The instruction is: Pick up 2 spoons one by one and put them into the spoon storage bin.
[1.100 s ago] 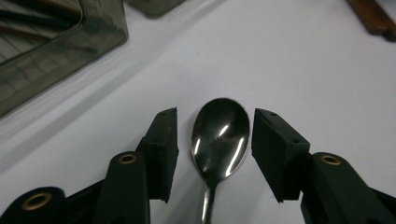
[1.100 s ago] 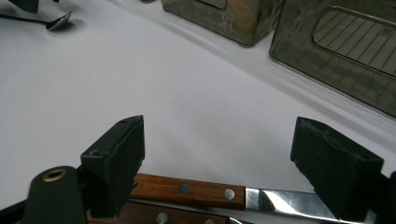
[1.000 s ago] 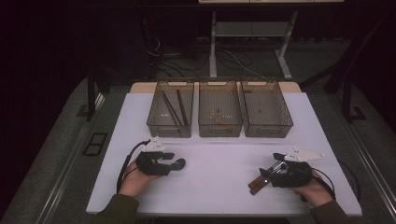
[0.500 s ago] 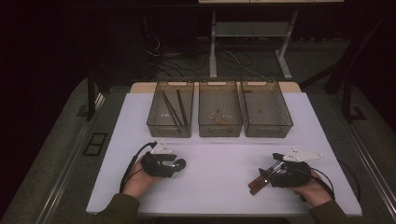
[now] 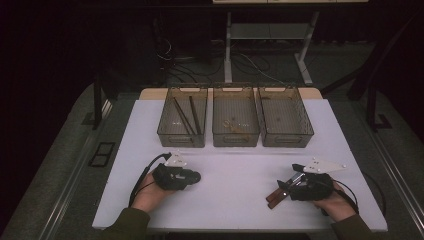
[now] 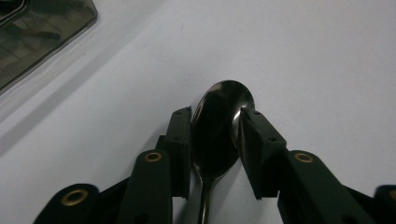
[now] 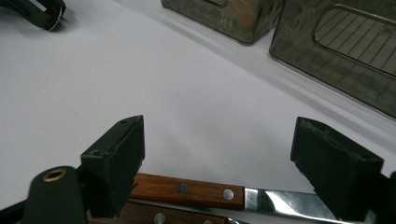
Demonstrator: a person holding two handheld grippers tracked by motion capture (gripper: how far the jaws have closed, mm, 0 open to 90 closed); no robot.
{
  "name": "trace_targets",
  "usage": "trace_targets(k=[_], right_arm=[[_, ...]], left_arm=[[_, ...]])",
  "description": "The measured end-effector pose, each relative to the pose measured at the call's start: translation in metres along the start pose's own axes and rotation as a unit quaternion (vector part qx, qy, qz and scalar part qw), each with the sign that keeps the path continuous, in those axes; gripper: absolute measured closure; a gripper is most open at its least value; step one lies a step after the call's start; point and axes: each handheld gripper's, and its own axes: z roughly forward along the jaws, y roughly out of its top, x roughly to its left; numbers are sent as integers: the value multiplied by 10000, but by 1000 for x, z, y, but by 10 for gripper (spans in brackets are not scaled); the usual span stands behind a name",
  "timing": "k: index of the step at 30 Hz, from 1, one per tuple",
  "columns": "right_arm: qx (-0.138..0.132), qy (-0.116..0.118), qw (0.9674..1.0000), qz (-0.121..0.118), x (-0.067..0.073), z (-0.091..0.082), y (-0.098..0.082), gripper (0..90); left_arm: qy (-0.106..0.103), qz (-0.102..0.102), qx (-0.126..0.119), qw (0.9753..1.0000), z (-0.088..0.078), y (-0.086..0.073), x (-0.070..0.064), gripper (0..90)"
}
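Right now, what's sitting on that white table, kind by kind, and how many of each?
Clear bins: 3
Dark sticks, in the left bin: 2
Spoon: 1
Wooden-handled knives: 2
Total: 8
The small brown bits in the middle bin are too small to count.

The place looked like a lab or a recording studio, not a home. A white table point(image 5: 235, 200) stood in a dark room on grey carpet, with three clear plastic bins point(image 5: 235, 137) in a neat row. Behind it, loose cables point(image 5: 200, 70) lay on the floor beside a metal desk frame point(image 5: 267, 35).
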Motion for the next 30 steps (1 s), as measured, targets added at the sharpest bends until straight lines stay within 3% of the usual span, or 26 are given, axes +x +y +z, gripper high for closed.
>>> trace_targets(k=[7,15,30], right_arm=[[-28,-3,10000,6,-1,-1,0,178],[-41,-6,10000,-4,-1,-1,0,178],[-59,21,10000,-22,0,-1,0,178]], left_arm=[[66,102,-6,9999,-5,0,-1,755],[-101,125,-89,9998,-10,0,-2,848],[-256,19,-119,9996,-10,1,-4,881]])
